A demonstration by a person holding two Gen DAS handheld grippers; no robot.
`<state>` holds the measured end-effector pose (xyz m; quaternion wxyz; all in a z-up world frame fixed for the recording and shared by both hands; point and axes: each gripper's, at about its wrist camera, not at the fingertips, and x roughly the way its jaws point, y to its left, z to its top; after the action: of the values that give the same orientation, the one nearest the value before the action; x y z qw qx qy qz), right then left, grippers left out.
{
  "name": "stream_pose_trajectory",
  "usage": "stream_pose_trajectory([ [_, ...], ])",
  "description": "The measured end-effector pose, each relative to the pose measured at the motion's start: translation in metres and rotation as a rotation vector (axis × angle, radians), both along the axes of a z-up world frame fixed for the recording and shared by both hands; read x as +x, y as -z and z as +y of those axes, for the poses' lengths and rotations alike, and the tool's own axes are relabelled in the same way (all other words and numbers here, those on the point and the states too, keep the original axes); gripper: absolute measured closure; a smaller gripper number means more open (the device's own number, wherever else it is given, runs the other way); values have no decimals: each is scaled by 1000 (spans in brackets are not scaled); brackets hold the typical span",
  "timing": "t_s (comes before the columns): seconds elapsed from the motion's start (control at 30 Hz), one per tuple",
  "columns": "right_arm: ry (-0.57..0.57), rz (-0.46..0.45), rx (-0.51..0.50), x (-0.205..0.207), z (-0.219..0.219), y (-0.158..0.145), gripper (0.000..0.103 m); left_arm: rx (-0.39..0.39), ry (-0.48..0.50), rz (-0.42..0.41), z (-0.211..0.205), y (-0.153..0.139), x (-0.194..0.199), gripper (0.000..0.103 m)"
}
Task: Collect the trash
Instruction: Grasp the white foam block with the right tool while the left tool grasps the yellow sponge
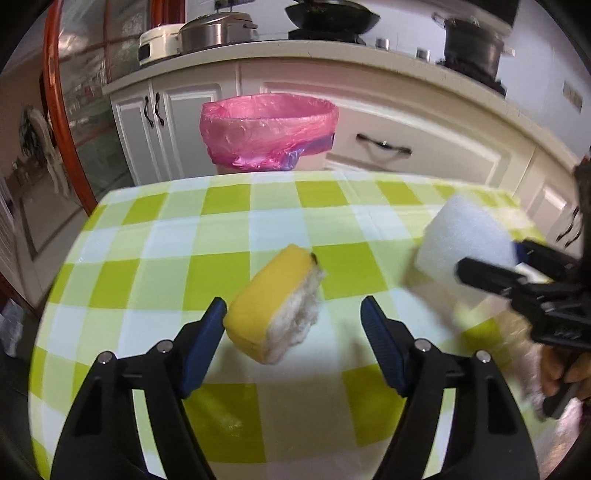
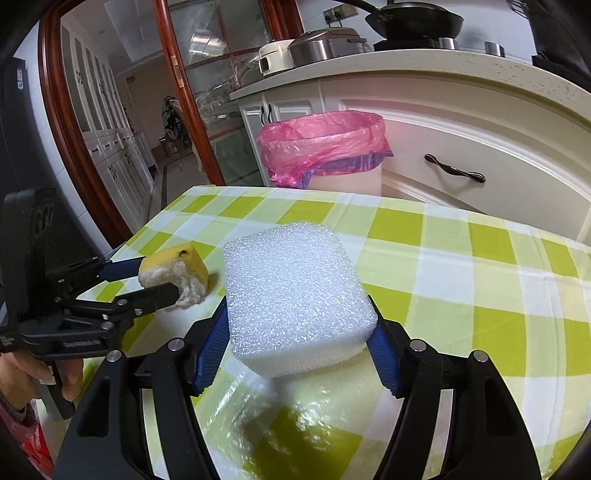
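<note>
A yellow sponge with a frayed white underside (image 1: 275,301) lies on the green-and-white checked tablecloth (image 1: 155,229). My left gripper (image 1: 295,314) is open, its blue pads either side of the sponge, the left pad close to it. The sponge also shows in the right wrist view (image 2: 177,271) between the left gripper's fingers (image 2: 147,295). My right gripper (image 2: 299,325) is shut on a white foam block (image 2: 295,291) and holds it above the table; the block also shows in the left wrist view (image 1: 469,236). A bin with a pink bag (image 1: 269,131) stands beyond the table's far edge.
White kitchen cabinets (image 1: 388,122) with dark handles run behind the bin (image 2: 325,147). Pots and a wok (image 1: 332,14) sit on the counter. A wood-framed glass door (image 2: 207,92) is at the left. Clear plastic film (image 2: 280,417) lies on the table under my right gripper.
</note>
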<state>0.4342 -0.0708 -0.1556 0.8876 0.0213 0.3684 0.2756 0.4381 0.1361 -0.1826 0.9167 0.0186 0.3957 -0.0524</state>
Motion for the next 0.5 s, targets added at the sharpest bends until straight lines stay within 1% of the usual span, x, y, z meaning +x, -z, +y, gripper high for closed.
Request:
stream_pose_trajectory([
  [0.03,7,0,2,-1,-3,0,38,25,-9,6,-2,3,4,31],
  [0.1,16,3,5,-4,-8,0,38,23,-17,10,-1,5,7,31],
  [0.13,20,3,6,-5,-11,0,38,21,-26,13,0,7,10,34],
  [0.17,29,5,6,-6,-14,0,38,21,-29,16,0,8,12,43],
  [0.23,38,6,8,-7,-20,0,38,13,-25,25,-1,9,13,52],
  [0.3,45,6,11,-8,-26,0,38,22,-23,20,-3,10,12,52],
  [0.37,50,8,12,-8,-29,0,38,33,-18,17,-6,12,11,62],
  [0.43,52,9,10,-9,-29,0,38,41,-20,19,-8,14,10,67],
  [0.5,52,10,13,-10,-29,0,38,39,-24,24,-8,15,10,68],
])
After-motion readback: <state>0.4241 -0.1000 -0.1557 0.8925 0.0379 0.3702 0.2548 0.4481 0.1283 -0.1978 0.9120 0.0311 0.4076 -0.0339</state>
